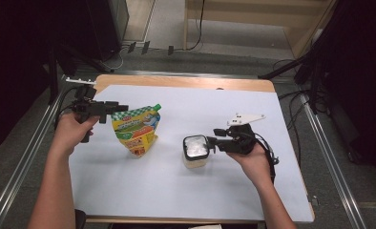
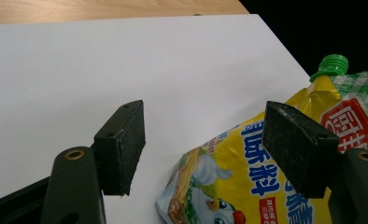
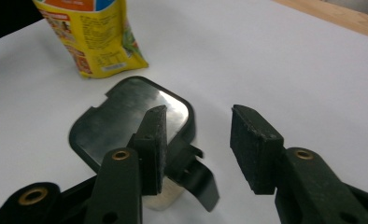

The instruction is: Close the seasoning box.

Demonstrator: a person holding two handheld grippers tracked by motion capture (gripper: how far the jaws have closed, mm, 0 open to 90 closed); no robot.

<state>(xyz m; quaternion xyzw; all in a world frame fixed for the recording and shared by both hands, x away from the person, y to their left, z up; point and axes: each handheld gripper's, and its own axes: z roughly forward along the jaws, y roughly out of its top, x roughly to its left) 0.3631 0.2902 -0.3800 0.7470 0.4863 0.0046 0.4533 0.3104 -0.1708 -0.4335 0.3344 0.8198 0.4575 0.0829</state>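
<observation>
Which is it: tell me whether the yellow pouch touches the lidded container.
Apart. The high view shows bare white table between the yellow pouch and the lidded container.

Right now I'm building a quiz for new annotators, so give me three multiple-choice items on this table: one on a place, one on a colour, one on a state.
1. Where does the yellow pouch stand?
A. Toward the left gripper
B. Behind the right gripper
C. On the floor

2. What colour is the pouch's screw cap?
A. Red
B. Green
C. White

3. How do the right gripper's jaws stand?
A. Clamped on the pouch
B. Shut on nothing
C. Apart, beside the container's lid tab

Answers:
1. A: in the high view the pouch stands upright by the left gripper, while the lidded container is on the right.
2. B: the left gripper view shows a green cap.
3. C: the right gripper view shows a gap between the pads, the tab beside the left one.
</observation>
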